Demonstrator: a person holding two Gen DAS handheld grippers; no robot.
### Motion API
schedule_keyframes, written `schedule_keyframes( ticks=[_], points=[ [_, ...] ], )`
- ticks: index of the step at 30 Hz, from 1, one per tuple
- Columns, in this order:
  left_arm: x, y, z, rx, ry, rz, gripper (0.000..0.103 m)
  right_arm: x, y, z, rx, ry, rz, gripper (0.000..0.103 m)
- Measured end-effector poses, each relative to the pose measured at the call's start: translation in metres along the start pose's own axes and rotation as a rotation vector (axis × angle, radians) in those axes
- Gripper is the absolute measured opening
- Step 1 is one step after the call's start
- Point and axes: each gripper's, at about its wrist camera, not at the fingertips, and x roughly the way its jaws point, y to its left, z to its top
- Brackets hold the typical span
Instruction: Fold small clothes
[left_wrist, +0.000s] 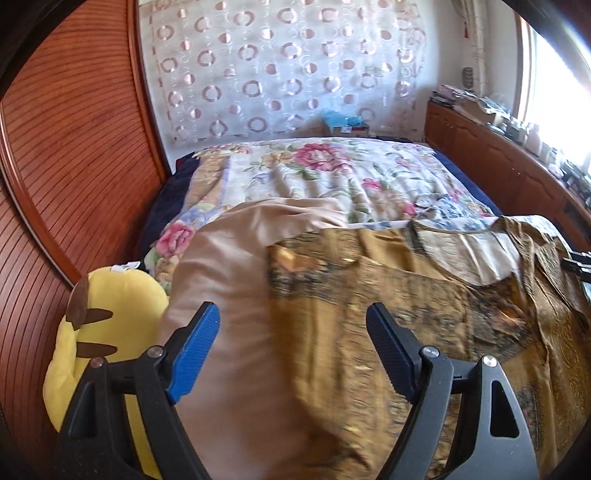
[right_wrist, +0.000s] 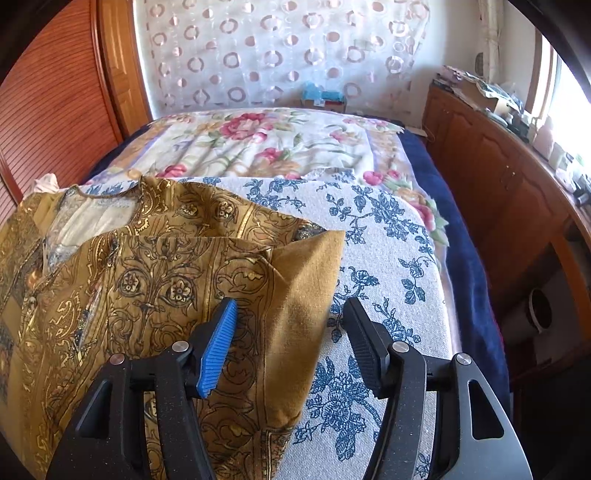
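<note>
A gold garment with a dark ornate print (right_wrist: 147, 280) lies spread on the bed, its neckline (right_wrist: 92, 218) toward the far side. Its right side is folded over, showing plain mustard cloth (right_wrist: 306, 273). In the left wrist view the same garment (left_wrist: 388, 295) lies beside a beige pillow (left_wrist: 229, 295). My left gripper (left_wrist: 291, 325) is open and empty, hovering over the garment's left edge and the pillow. My right gripper (right_wrist: 291, 321) is open and empty above the folded right edge.
A white cloth with blue flowers (right_wrist: 380, 236) lies under the garment on a floral bedspread (right_wrist: 258, 147). A yellow plush toy (left_wrist: 110, 317) sits at the left. A wooden cabinet (right_wrist: 498, 177) with clutter runs along the right. A wooden slatted panel (left_wrist: 74, 147) stands left.
</note>
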Motion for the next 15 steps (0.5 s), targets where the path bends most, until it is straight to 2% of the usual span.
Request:
schedule_keyframes(
  ticks=[6, 11, 13, 15],
  points=[
    [0.015, 0.018, 0.002, -0.03, 0.036, -0.048, 0.081, 0.0, 0.0, 0.0, 0.001, 0.001, 0.001, 0.061],
    [0.024, 0.017, 0.009, -0.023, 0.054, -0.082, 0.067, 0.0, 0.0, 0.0, 0.001, 0.001, 0.001, 0.061],
    [0.03, 0.019, 0.012, -0.031, 0.069, -0.094, 0.058, 0.0, 0.0, 0.0, 0.001, 0.001, 0.001, 0.061],
    [0.036, 0.019, 0.014, -0.028, 0.081, -0.094, 0.058, 0.0, 0.0, 0.001, 0.001, 0.001, 0.001, 0.061]
  ],
)
